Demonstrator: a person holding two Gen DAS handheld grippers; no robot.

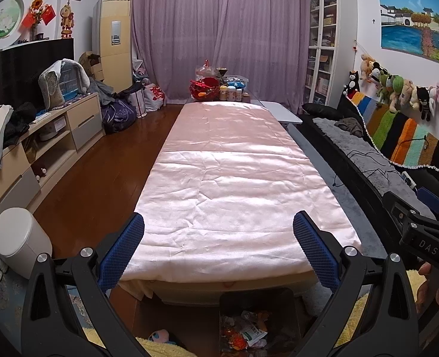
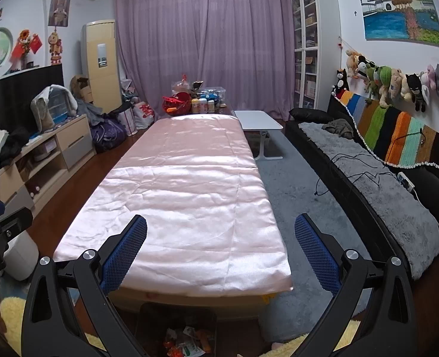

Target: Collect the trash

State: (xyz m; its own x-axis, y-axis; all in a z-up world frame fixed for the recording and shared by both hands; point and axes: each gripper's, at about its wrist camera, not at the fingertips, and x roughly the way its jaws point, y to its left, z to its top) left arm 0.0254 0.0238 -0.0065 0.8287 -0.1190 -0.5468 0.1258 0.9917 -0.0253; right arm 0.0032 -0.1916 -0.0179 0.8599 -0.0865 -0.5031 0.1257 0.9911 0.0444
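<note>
- Left wrist view: one left hand-held gripper (image 1: 218,232), two blue-padded fingers apart, empty, over long pink satin-covered tabletop (image 1: 234,178).
- One dark bin of crumpled wrappers (image 1: 256,321) below tabletop's near edge.
- Right hand-held gripper (image 2: 220,233) likewise apart; its body reads "DAS".

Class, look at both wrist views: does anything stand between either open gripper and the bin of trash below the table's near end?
Nothing visible does. The left gripper and right gripper hang open and empty above the pink-covered table; the trash bin sits uncovered on the floor just below.
</note>
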